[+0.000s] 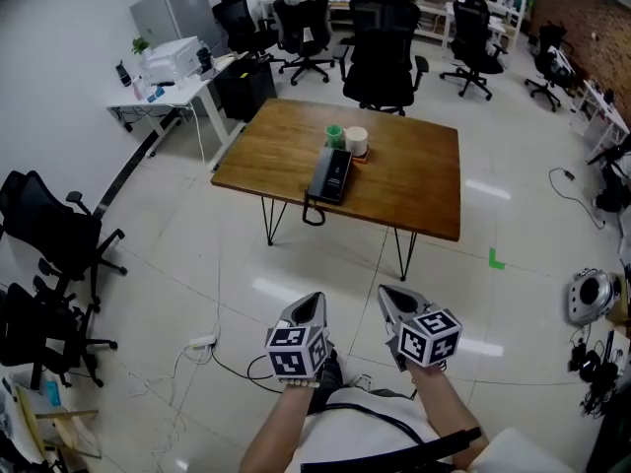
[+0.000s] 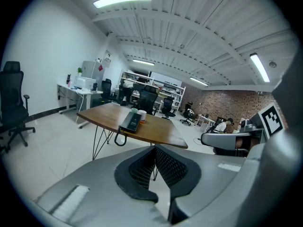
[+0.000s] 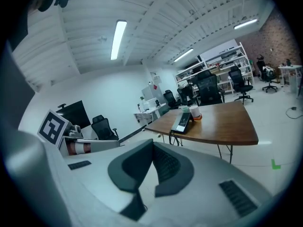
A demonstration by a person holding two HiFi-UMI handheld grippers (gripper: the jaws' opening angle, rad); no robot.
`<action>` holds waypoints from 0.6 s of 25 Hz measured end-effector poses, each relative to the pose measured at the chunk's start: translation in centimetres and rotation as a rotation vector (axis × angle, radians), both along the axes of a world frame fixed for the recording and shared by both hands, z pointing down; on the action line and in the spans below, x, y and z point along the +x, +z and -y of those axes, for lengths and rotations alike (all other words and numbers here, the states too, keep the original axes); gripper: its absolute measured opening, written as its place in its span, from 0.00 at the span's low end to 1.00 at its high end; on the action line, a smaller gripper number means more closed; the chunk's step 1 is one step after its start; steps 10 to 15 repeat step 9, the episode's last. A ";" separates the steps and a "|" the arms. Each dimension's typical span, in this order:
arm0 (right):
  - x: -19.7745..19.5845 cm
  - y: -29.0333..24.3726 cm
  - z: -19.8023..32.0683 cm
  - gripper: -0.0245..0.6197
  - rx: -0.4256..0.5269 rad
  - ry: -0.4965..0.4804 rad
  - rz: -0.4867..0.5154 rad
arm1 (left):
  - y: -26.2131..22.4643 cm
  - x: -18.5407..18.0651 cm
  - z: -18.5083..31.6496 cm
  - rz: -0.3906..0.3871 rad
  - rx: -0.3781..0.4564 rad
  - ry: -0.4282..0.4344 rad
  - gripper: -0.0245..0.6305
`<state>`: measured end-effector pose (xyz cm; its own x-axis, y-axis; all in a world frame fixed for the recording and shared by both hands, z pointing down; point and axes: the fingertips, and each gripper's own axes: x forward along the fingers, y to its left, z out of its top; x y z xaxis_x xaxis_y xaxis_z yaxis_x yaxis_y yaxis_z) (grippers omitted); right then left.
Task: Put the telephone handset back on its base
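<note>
A dark telephone (image 1: 331,175) lies near the front edge of the wooden table (image 1: 414,190), and its coiled cord (image 1: 314,212) hangs over that edge. From this far I cannot make out the handset from the base. The phone also shows small in the left gripper view (image 2: 131,121) and in the right gripper view (image 3: 183,121). Both grippers are held low in front of the person, well short of the table. My left gripper (image 1: 314,304) (image 2: 155,148) is shut and empty. My right gripper (image 1: 393,299) (image 3: 152,144) is shut too, holding nothing.
A green cup (image 1: 335,136) and a white cup (image 1: 357,141) stand just behind the phone. Black office chairs (image 1: 383,42) ring the far side, and more chairs (image 1: 54,244) stand at the left. A power strip (image 1: 202,342) and cables lie on the floor.
</note>
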<state>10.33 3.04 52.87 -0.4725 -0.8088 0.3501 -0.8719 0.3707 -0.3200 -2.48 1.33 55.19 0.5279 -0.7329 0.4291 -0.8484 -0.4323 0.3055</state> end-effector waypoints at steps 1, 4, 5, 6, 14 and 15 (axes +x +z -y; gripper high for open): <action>0.0 -0.1 -0.1 0.05 0.001 0.000 0.001 | 0.0 0.0 -0.1 0.000 0.000 0.000 0.04; 0.0 0.1 -0.5 0.05 0.007 -0.001 0.003 | 0.0 0.0 -0.5 -0.002 0.000 -0.001 0.04; -0.1 0.1 -0.6 0.05 0.009 -0.001 0.003 | 0.0 -0.1 -0.6 -0.003 0.000 -0.002 0.04; -0.1 0.0 -0.6 0.05 0.009 -0.001 0.002 | 0.0 -0.1 -0.7 -0.003 0.000 -0.001 0.04; -0.2 -0.3 -0.8 0.05 0.009 0.001 -0.005 | 0.0 -0.2 -0.8 -0.003 0.001 0.000 0.04; -0.2 -0.3 -0.8 0.05 0.009 0.001 -0.005 | 0.0 -0.2 -0.8 -0.003 0.001 0.000 0.04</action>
